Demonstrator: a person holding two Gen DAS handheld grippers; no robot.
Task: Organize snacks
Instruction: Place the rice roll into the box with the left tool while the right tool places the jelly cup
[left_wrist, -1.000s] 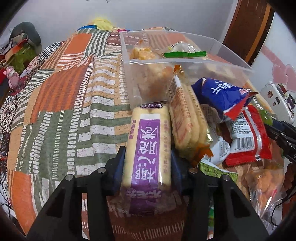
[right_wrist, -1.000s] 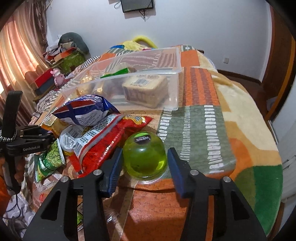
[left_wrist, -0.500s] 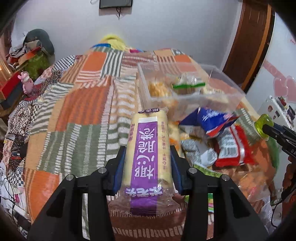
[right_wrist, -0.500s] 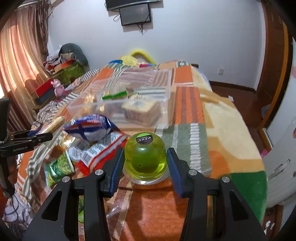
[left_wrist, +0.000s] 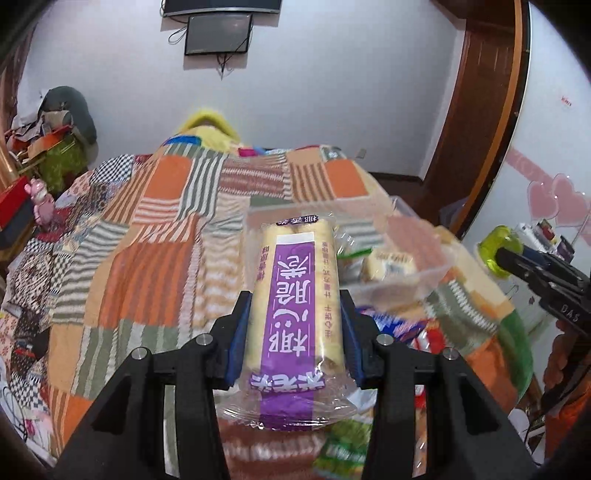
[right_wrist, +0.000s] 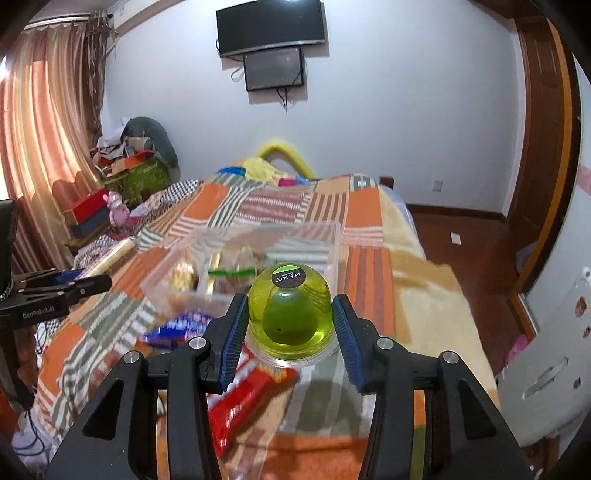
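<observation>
Partway through, by my read: the clear plastic bin (right_wrist: 258, 258) already has a few items in it, a yellowish wafer-type pack and something with a green strip, contents too blurred to name properly. Loose snacks are left on the patchwork blanket (left_wrist: 147, 258) below and ahead of both sets of fingers: a blue bag (right_wrist: 177, 325), a red packet (right_wrist: 240, 387), and a green packet (left_wrist: 343, 443) under the left fingers. So several items to go, plus the two in hand. Left gripper (left_wrist: 295, 332) is clamped on the purple-label rice cracker pack (left_wrist: 295, 295); blue pads press both long sides at mid-length, jaws set about pack-width apart. The pack points forward along the fingers, its far end sticks out well past the tips, and the crimped wrapper tail bulges out near the palm. It's held up off the blanket, with the bin ahead and slightly right of the tips. Right gripper (right_wrist: 290, 321) is closed on the green jelly cup (right_wrist: 290, 314): dome forward, black round sticker on top, clear rim (right_wrist: 288, 360) low between the pads. Left pad looks in contact; a sliver of gap may show at the right pad, so the grip could be light, hard to say. Cup is airborne, the bin straight ahead just past the tips. Both loads look staged for a drop into the bin.
</observation>
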